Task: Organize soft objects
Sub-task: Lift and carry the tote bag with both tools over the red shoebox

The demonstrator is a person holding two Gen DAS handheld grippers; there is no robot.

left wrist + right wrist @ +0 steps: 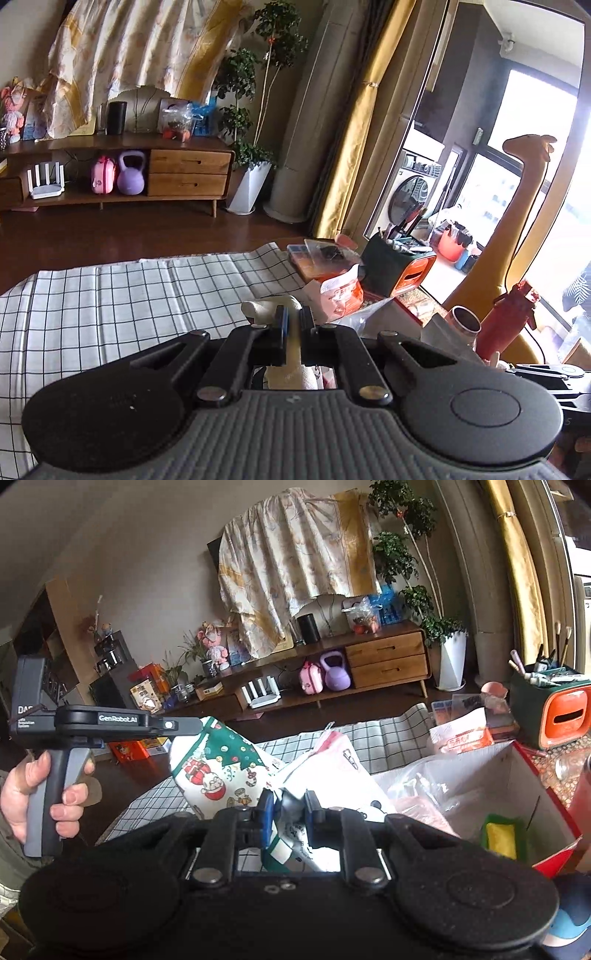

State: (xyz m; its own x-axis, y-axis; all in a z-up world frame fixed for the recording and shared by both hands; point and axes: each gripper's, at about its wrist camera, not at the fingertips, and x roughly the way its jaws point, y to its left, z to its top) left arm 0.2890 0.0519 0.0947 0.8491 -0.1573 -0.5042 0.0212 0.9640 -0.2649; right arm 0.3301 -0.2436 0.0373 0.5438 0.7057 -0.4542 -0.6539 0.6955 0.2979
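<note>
A Christmas-print cloth (218, 771) is held stretched between the two grippers: one edge is pinched by the left gripper (201, 725), up and to the left of the right gripper (288, 805), whose fingers are pressed together on the other end. In the left wrist view, the left gripper (293, 321) is seen clamped on pale fabric. To the right of the right gripper an open cardboard box (517, 775) is seen, in which one yellow-and-green sponge-like item (500, 834) and crumpled clear plastic bags (432, 790) are held. Further right, one green-and-orange organizer (550, 709) is filled with brushes and tubes. A checked tablecloth (110, 295) is spread beneath.
</note>
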